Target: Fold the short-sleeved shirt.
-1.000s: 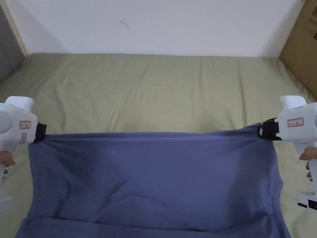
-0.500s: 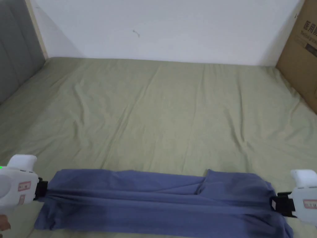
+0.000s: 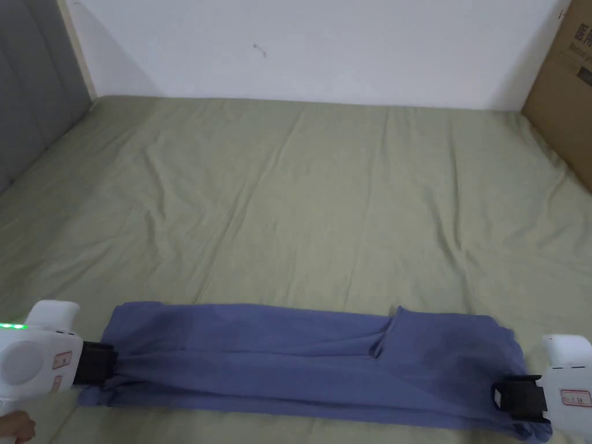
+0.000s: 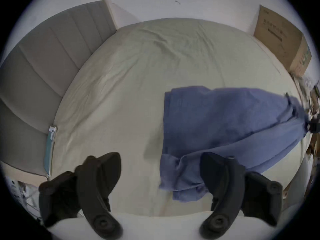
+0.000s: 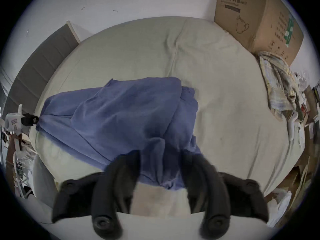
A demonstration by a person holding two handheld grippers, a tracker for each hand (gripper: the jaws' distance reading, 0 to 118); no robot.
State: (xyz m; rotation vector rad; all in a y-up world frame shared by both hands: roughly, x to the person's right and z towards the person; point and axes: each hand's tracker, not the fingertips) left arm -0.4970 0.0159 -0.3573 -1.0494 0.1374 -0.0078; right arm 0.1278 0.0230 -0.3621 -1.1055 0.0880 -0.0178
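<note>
- Laid flat along the near edge of the bed [image 3: 324, 202]: the short-sleeved shirt [image 3: 306, 361], gathered into a long blue band with layered folds and one flap edge standing out right of the middle.
- Long axis left to right, parallel to that near edge; well apart from the far edge, the padded headboard [image 3: 29, 87] on the left and the cardboard box [image 3: 563, 87] at the far right corner.
- At the band's left end, the left gripper [image 3: 95, 363]: jaws spread wide in the left gripper view, gripping nothing, with the crumpled shirt corner just beside the right-hand jaw, not between the two.
- At the band's right end, the right gripper [image 3: 511, 399]: jaws parted, cloth bunched loosely in the gap, apparently not pinched; some blur there.
- Judged stage: one lengthwise fold set down, band not yet folded across.
- Key relation for the next move: one gripper at each end of the long axis, equally near, each end pointing inward toward the other.
- Likely need: re-pinch both layers at an end corner and carry it along the axis.
- Risk: catching a single layer only, dragging the fold open.
</note>
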